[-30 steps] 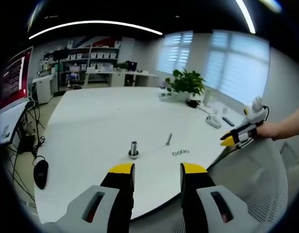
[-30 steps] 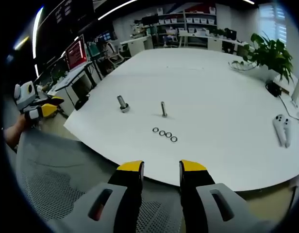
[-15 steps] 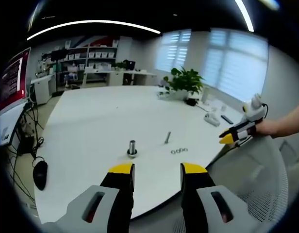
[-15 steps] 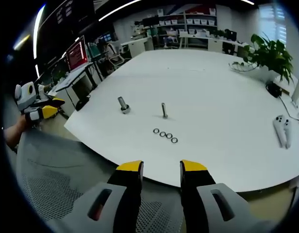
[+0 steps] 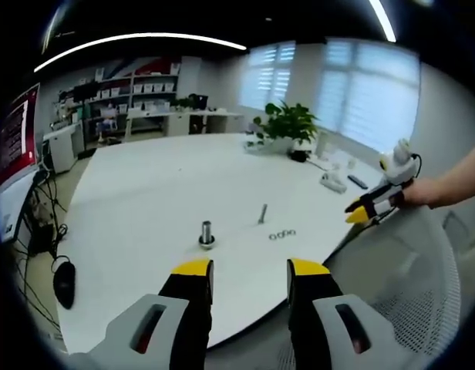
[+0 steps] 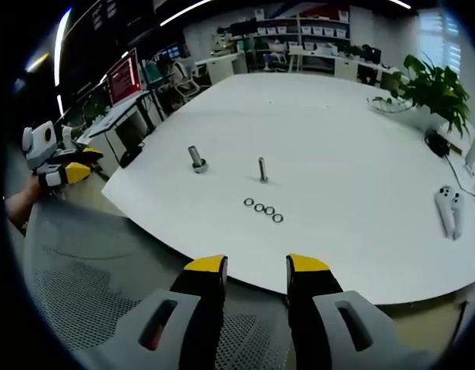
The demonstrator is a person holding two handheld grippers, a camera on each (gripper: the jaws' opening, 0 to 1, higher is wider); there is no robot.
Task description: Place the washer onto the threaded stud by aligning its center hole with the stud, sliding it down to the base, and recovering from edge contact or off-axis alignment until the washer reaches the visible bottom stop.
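Four washers wait in a row, both claws empty

Four washers (image 6: 262, 209) lie flat in a short row on the white tabletop (image 6: 353, 146), just beside the thin threaded stud (image 6: 262, 169) that stands upright behind them. A thicker bolt-like post (image 6: 196, 159) on a round base stands off to one side.

My right claw (image 6: 257, 266) hangs over a mesh chair back (image 6: 75, 285), short of the tabletop edge, jaws apart and holding nothing. My left claw (image 5: 242, 270) is likewise parted and empty, well apart from the parts.

I judge each washer light, stiff and thin, and lying flat it gives me little edge to pinch. I would take the end one of the row across its rim, perhaps tipping it up first; smooth metal may slip.

From here the washers are tiny: I cannot make out their holes clearly, the stud's threads, or any bottom stop at its base. In the left gripper view the row (image 5: 282, 234) blurs together.
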